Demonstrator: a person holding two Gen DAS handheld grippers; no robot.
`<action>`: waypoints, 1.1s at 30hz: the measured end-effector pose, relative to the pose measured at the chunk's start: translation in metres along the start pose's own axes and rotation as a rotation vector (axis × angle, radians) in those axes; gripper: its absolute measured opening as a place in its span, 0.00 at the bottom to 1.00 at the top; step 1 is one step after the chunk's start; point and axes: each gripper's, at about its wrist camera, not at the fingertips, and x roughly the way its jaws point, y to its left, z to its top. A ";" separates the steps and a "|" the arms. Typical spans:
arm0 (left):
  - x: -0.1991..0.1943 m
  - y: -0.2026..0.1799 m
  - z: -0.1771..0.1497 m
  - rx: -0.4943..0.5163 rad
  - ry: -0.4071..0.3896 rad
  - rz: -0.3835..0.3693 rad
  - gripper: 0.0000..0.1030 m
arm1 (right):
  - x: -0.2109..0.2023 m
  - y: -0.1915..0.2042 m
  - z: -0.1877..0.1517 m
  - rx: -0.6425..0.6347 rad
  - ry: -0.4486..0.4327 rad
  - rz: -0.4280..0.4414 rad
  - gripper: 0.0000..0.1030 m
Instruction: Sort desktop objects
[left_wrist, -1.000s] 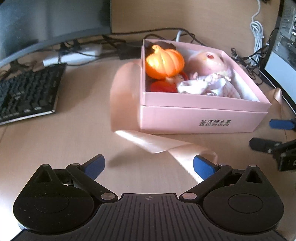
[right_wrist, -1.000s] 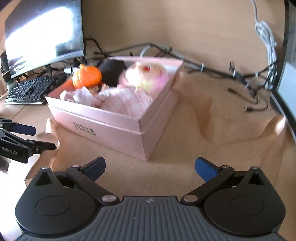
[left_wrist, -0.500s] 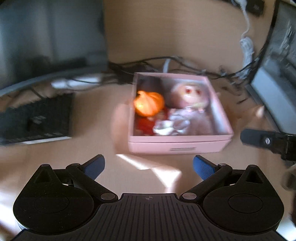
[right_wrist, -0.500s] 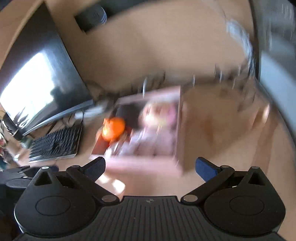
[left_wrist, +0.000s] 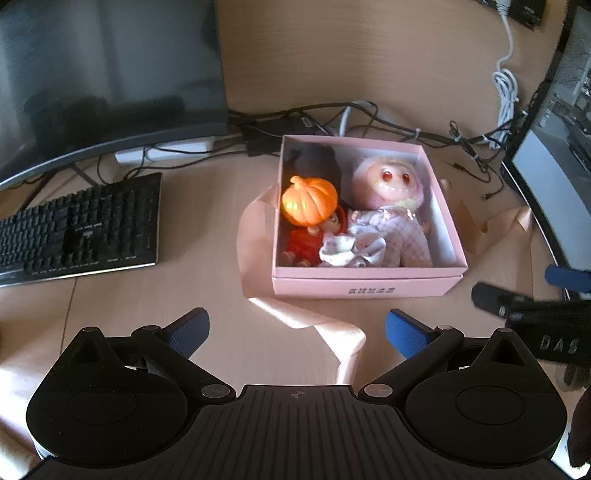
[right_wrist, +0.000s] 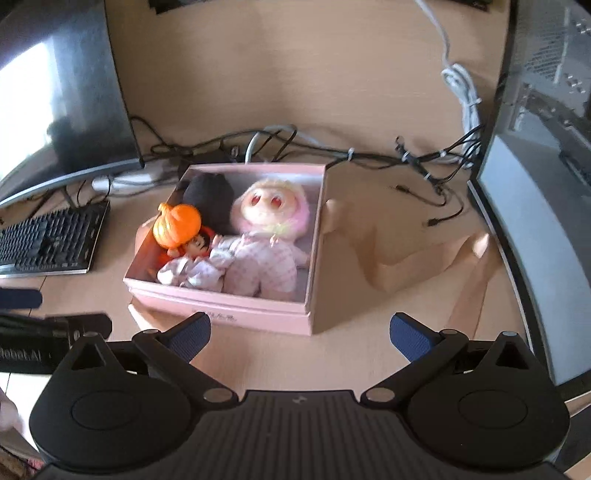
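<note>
Box (left_wrist: 365, 286), pink and lidless, stood on desk (left_wrist: 110, 295), between monitor (left_wrist: 103, 74) at left and second screen (right_wrist: 535, 240) at right. Held four toys, packed close. Largest to smallest otherwise:

Monitor: curved, dark, behind keyboard (left_wrist: 81, 225). Keyboard black, well left of box.

Cables (left_wrist: 369, 122): tangled along desk's far edge, behind box; white cord (left_wrist: 506, 77) hung down wall.

Ribbon (left_wrist: 332, 332): pale peach, ran from under box toward left gripper (left_wrist: 295, 328), and lay in folds (right_wrist: 424, 258) on box's right side too.

Doll (left_wrist: 388, 206): pink hair, red eyes, checked pink clothes, lay in right half of box, head toward far wall. Dark plush (right_wrist: 210, 195) filled far left corner. Pumpkin (left_wrist: 309, 201), orange and glossy, rested on small doll (left_wrist: 317, 236) in red, touching it, in left half.

Left gripper: hovered above desk just before box, blue pads wide apart, released, nothing between them. Right gripper (right_wrist: 299, 332): likewise released and empty, near box's front right corner. Each gripper visible at edge of other's view.
</note>
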 end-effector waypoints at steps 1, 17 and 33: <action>0.000 0.001 0.001 -0.002 0.000 0.001 1.00 | 0.001 0.001 0.000 -0.006 0.008 0.004 1.00; -0.005 0.010 0.002 -0.039 -0.029 0.019 1.00 | 0.006 -0.007 0.005 0.051 0.010 0.020 1.00; -0.007 0.006 0.004 -0.026 -0.092 0.022 1.00 | 0.001 -0.007 0.008 0.051 -0.013 0.032 1.00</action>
